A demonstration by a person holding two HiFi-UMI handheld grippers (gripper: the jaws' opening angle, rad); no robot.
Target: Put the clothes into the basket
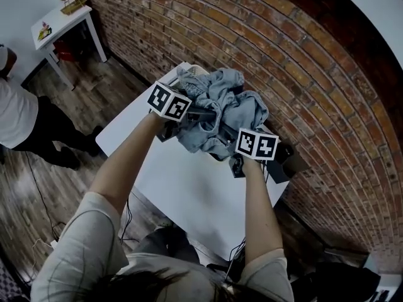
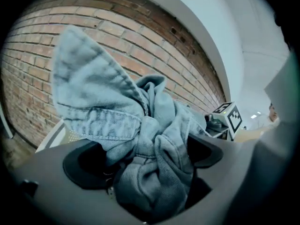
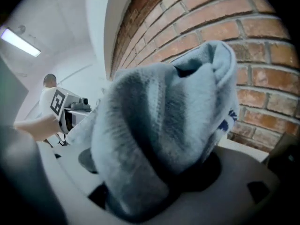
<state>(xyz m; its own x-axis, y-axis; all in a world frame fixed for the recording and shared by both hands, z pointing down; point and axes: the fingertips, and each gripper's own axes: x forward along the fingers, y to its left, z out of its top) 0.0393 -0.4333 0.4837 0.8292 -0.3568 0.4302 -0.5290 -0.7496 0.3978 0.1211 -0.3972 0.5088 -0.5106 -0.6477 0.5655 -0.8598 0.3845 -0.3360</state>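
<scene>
A heap of pale blue denim clothes (image 1: 220,99) sits at the far edge of the white table (image 1: 189,194), against the brick wall. Part of a white basket (image 1: 189,69) shows behind it, and its mesh rim (image 2: 61,135) appears low in the left gripper view. My left gripper (image 1: 189,117) is at the heap's near left. Its jaws stand wide, with a wad of denim (image 2: 150,149) lying between them. My right gripper (image 1: 238,161) is at the near right. A light blue garment (image 3: 159,125) fills its gap and hides the pads, so its grip is unclear.
The brick wall (image 1: 302,74) runs close behind the table. A dark object (image 1: 291,163) sits at the table's right end. A person in a white top (image 1: 16,115) stands on the wooden floor at left, near a small white side table (image 1: 63,19).
</scene>
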